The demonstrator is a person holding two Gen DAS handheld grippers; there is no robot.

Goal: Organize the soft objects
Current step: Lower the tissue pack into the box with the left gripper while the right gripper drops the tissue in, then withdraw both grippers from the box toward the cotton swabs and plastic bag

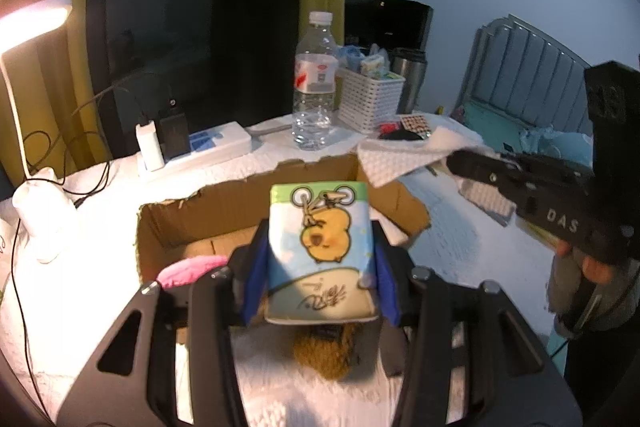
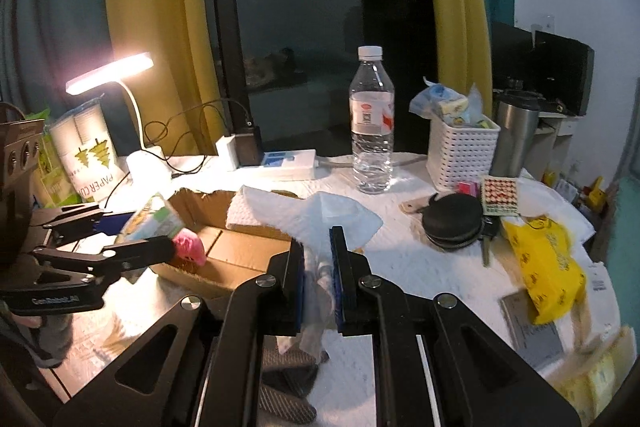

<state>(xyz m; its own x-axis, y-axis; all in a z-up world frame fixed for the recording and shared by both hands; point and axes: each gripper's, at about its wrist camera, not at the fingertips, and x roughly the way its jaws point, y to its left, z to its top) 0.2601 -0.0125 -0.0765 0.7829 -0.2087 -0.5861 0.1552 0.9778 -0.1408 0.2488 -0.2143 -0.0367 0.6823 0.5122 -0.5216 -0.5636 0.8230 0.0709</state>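
Note:
My left gripper (image 1: 318, 259) is shut on a soft tissue pack (image 1: 320, 247) printed with a yellow cartoon animal, held over the open cardboard box (image 1: 240, 207). A pink plush (image 1: 192, 269) lies in the box, and a brown fuzzy thing (image 1: 324, 359) shows below the pack. In the right wrist view my right gripper (image 2: 318, 283) is shut on a white tissue (image 2: 320, 223) that drapes over the box's right edge (image 2: 240, 247). The left gripper (image 2: 120, 239) with the pack (image 2: 154, 221) appears there at the left, with the pink plush (image 2: 190, 245) beside it.
On the white-covered table stand a water bottle (image 2: 372, 123), a white basket (image 2: 460, 151), a steel mug (image 2: 514, 139), a power strip (image 2: 288, 163), a lit desk lamp (image 2: 112, 73), a black round case (image 2: 454, 221) and a yellow bag (image 2: 548, 267). Paper cups stand at the left.

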